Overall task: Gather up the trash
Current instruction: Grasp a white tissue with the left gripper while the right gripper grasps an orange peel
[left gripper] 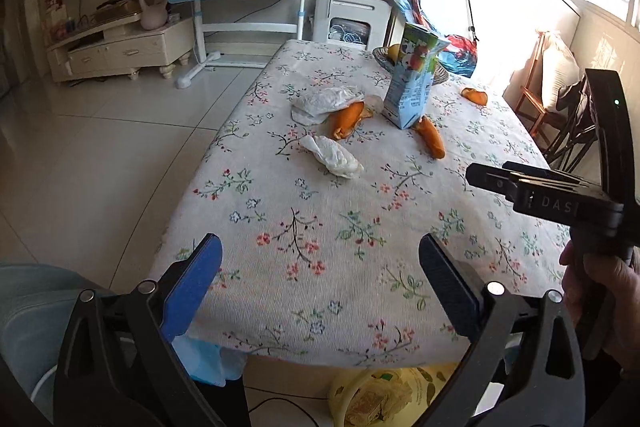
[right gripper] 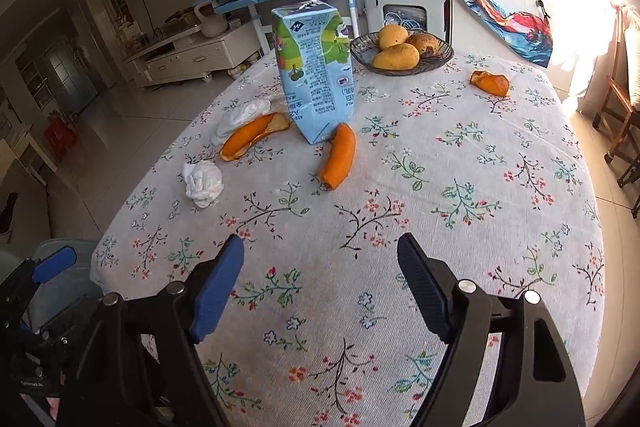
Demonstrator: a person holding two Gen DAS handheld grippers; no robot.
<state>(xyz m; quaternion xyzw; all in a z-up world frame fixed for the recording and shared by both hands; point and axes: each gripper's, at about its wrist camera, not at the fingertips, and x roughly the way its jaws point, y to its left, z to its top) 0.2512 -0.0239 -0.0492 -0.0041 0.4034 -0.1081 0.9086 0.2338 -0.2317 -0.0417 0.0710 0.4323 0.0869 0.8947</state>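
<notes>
Under table edge, left view alone shows yellow bag (left gripper: pixel 384 393); both grippers (left gripper: pixel 320 281) (right gripper: pixel 320 281) agape, empty.

The worktop (right gripper: pixel 460 155) wears a pale cloth printed with red and blue flowers on dark twigs. At frame centre the carton (right gripper: pixel 316 75) is light blue with green patches. Three peels (right gripper: pixel 339 155) are orange, two crumpled tissues (right gripper: pixel 203 183) white. The fruit (right gripper: pixel 396 57) at upper centre is yellow.

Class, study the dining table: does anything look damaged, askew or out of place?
Yes. The milk carton stands dented and leaning. Orange peels and crumpled tissues litter the floral tablecloth, while the mangoes sit neatly in their bowl.
</notes>
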